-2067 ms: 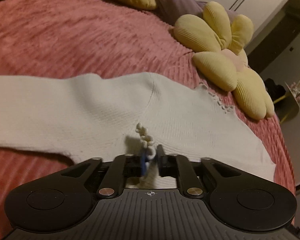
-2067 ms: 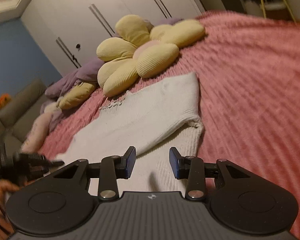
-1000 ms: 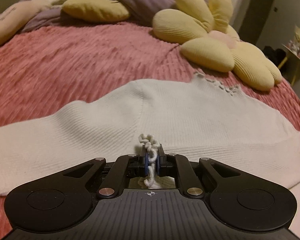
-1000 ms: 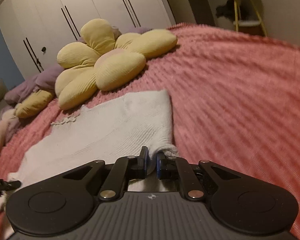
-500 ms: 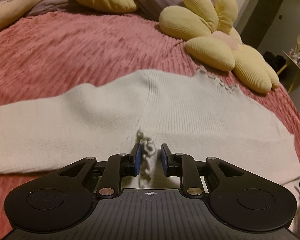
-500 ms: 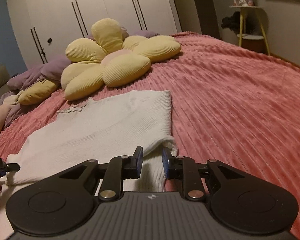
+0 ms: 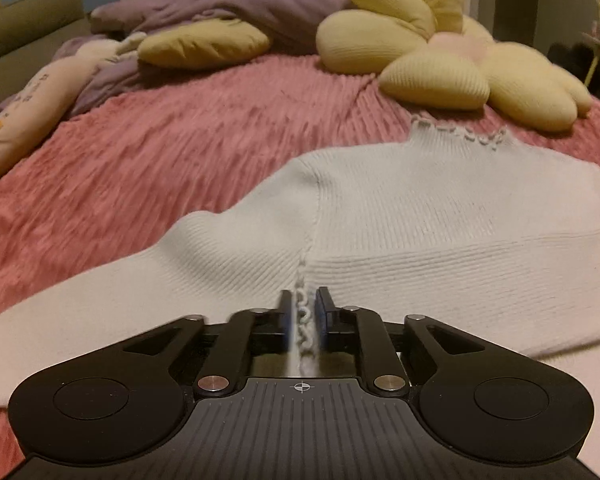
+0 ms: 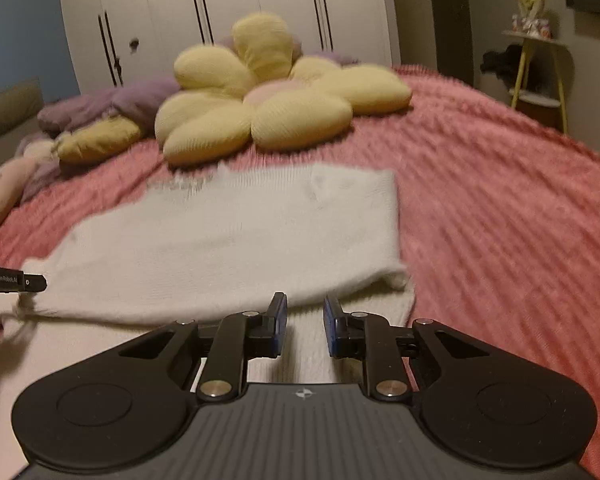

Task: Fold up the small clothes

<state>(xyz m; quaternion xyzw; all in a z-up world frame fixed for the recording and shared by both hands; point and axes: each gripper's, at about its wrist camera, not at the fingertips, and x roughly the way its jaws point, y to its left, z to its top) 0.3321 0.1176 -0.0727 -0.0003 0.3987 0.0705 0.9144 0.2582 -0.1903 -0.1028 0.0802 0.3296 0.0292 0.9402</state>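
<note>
A small white knit sweater (image 7: 420, 232) lies flat on the pink bedspread (image 7: 160, 152), neck toward the pillows, its right sleeve folded across the body. In the left wrist view my left gripper (image 7: 303, 312) is open, its jaws a little apart around the frilly hem edge (image 7: 302, 312) near the left sleeve seam. In the right wrist view the sweater (image 8: 236, 240) lies ahead and my right gripper (image 8: 305, 316) is open and empty just above its folded right edge. The left gripper's tip (image 8: 16, 283) shows at the left edge there.
A yellow flower cushion (image 7: 440, 52) (image 8: 268, 96) lies just beyond the sweater's neck. A yellow pillow (image 7: 204, 44), purple bedding (image 7: 228, 8) and a pale long pillow (image 7: 16, 120) lie at the head. White wardrobe doors (image 8: 220, 20) and a yellow side table (image 8: 536, 76) stand beyond the bed.
Both grippers, shut on the sweater's edges a second ago, have opened and let go. The right gripper has opened wider and drawn back slightly; the sweater stays flat.
</note>
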